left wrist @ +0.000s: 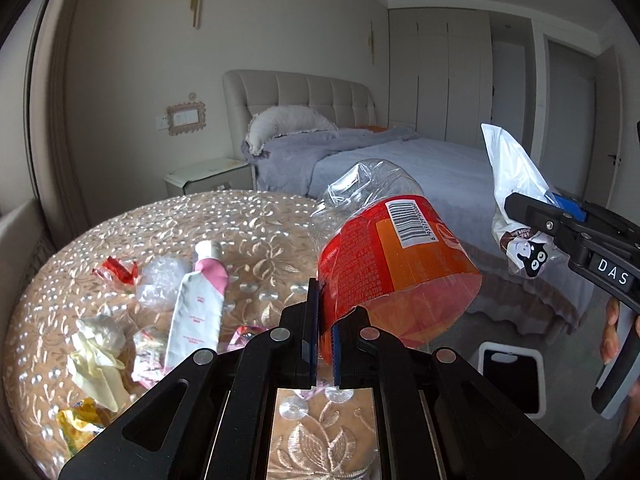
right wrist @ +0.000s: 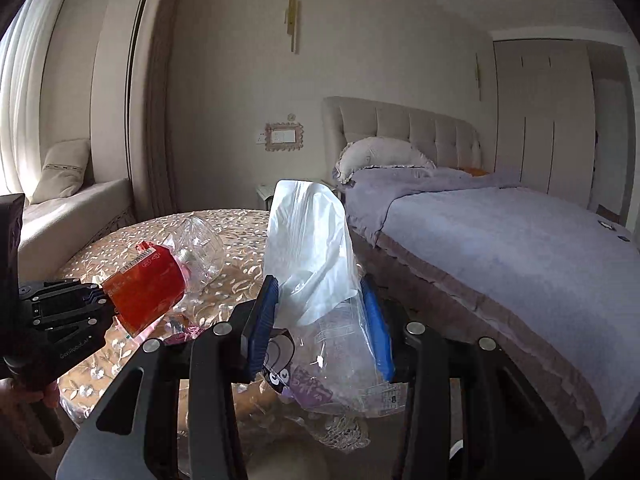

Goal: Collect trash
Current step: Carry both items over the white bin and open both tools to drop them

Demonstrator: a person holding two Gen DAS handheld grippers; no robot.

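With both hands lifted off the table [left wrist: 256, 216], I've got the left gripper [left wrist: 324, 344] clamped tight on the edge of a crushed clear bottle [left wrist: 384, 256] with a red-orange label, held in the air over the table's bed-side edge. Right gripper [right wrist: 320, 328] is at mid width, pinching a clear plastic bag [right wrist: 312, 240] with a cartoon print, also airborne just past that edge. On the table near its window side: white-pink tube [left wrist: 198, 304], red wrapper [left wrist: 118, 270], pale glove [left wrist: 98, 364], yellow wrapper [left wrist: 78, 420].

Left tool [left wrist: 325, 326] pinched shut, right tool [right wrist: 320, 320] part-open, gripping
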